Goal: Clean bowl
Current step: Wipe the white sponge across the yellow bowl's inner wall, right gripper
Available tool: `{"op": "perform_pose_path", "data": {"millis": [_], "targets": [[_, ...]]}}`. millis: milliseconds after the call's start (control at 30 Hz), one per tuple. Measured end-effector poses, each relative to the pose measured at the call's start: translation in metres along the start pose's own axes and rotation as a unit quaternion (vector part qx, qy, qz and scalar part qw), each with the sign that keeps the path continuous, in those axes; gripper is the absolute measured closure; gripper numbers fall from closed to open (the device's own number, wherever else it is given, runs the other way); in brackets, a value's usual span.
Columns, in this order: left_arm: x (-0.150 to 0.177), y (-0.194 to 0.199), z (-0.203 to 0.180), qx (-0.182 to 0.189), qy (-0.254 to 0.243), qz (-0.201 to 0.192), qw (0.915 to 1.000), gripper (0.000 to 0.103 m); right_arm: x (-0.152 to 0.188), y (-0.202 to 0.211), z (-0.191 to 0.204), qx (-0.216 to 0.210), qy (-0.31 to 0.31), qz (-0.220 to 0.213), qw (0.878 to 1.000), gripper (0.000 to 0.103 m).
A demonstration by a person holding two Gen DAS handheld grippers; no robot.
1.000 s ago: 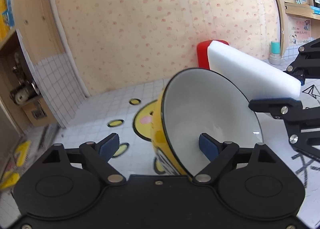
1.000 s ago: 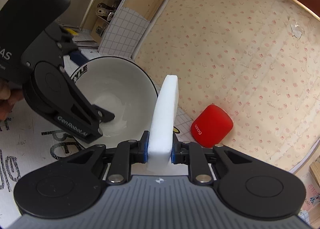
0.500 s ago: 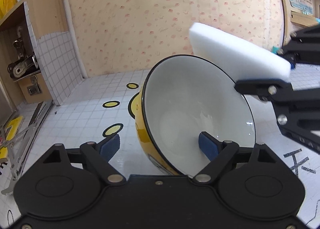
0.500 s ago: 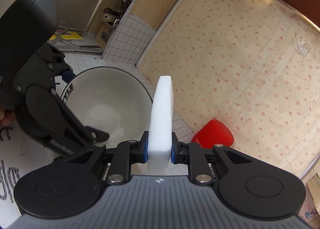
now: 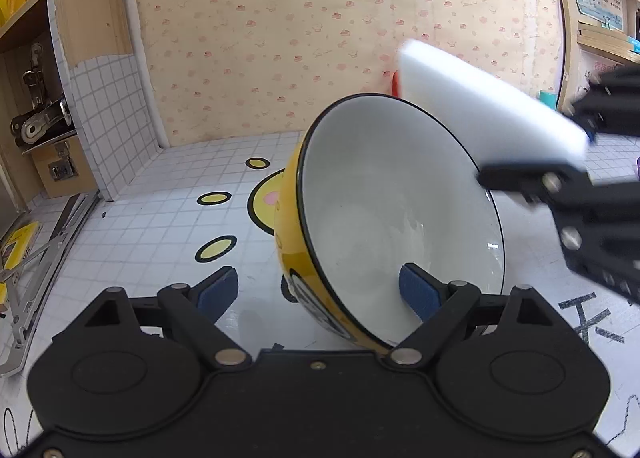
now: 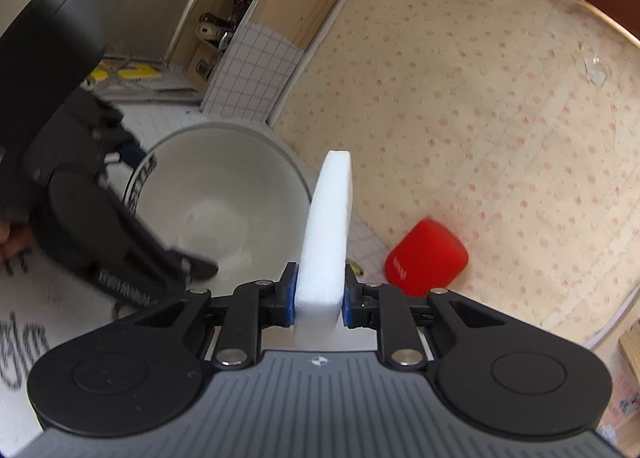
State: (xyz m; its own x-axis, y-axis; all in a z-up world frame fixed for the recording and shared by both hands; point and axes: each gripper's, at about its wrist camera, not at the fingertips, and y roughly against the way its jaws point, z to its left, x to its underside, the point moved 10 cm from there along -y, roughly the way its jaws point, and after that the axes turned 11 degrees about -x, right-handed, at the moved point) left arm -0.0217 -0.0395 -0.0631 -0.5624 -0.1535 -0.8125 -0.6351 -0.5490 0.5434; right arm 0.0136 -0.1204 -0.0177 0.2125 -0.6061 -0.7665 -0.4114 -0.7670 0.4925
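Observation:
A yellow bowl [image 5: 384, 226] with a white inside and black rim stands tilted on its side, its mouth toward the right. My left gripper [image 5: 320, 290] is wide open; its right pad [image 5: 416, 292] is inside the bowl and its left pad [image 5: 218, 292] is outside, with the wall between them. The bowl also shows in the right wrist view [image 6: 224, 210]. My right gripper [image 6: 319, 302] is shut on a white sponge block [image 6: 330, 234], held above and just outside the bowl's far rim. The sponge [image 5: 488, 114] shows in the left wrist view too.
A red speaker [image 6: 426, 256] sits on the tiled tabletop against the pink-dotted wall behind the sponge. Wooden shelves with metal tools [image 5: 36, 114] stand at the left. A yellow item and metal bars [image 5: 24, 250] lie at the table's left edge.
The right gripper with the sponge has shifted up and to the right, away from the bowl's mouth. The bowl stays tilted between the left gripper's open pads and has turned a little.

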Motion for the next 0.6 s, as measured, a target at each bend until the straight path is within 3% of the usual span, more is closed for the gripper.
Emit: {"op": "perform_pose_path", "data": {"millis": [600], "targets": [[-0.006,-0.002,0.016,-0.013,0.006,-0.007,0.9999,0.012,0.023,0.006,0.007,-0.015,-0.017,0.012,1.000,0.080]]}}
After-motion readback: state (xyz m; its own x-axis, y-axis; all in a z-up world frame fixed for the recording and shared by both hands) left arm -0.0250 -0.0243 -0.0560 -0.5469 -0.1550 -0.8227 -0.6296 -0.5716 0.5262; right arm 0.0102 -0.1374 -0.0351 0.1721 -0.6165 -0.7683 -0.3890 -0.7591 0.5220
